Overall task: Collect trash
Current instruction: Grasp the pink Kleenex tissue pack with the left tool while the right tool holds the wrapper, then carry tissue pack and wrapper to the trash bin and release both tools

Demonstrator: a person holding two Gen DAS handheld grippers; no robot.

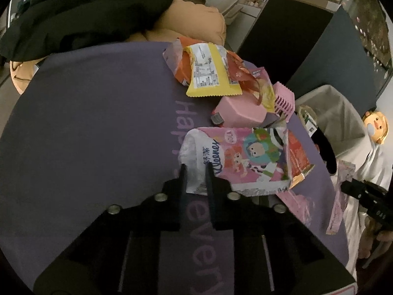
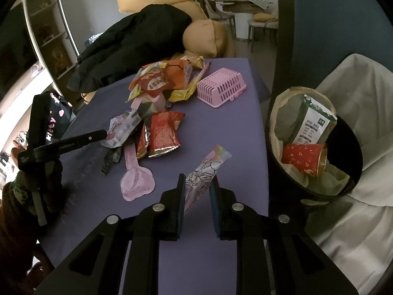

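My left gripper (image 1: pixel 195 168) is shut on the white end of a pink cartoon-printed tissue packet (image 1: pixel 245 159), which lies on the purple tablecloth (image 1: pixel 98 123). In the right wrist view the same packet (image 2: pixel 120 130) hangs crumpled from that gripper's tip. A long pink wrapper (image 2: pixel 208 167) sticks up and forward over the cloth, with my right gripper (image 2: pixel 197 179) shut on it. To its right stands a black trash bin (image 2: pixel 348 132) with a liner, holding a green-white packet (image 2: pixel 312 123) and a red cup (image 2: pixel 303 158).
More wrappers lie in a heap: red snack bags (image 2: pixel 163 135), orange and yellow packets (image 2: pixel 162 81), a pink spoon-shaped piece (image 2: pixel 136 179). A pink slatted basket (image 2: pixel 221 86) sits at the far right of the cloth. A black coat (image 2: pixel 135 41) and tan cushions (image 2: pixel 203 36) lie behind.
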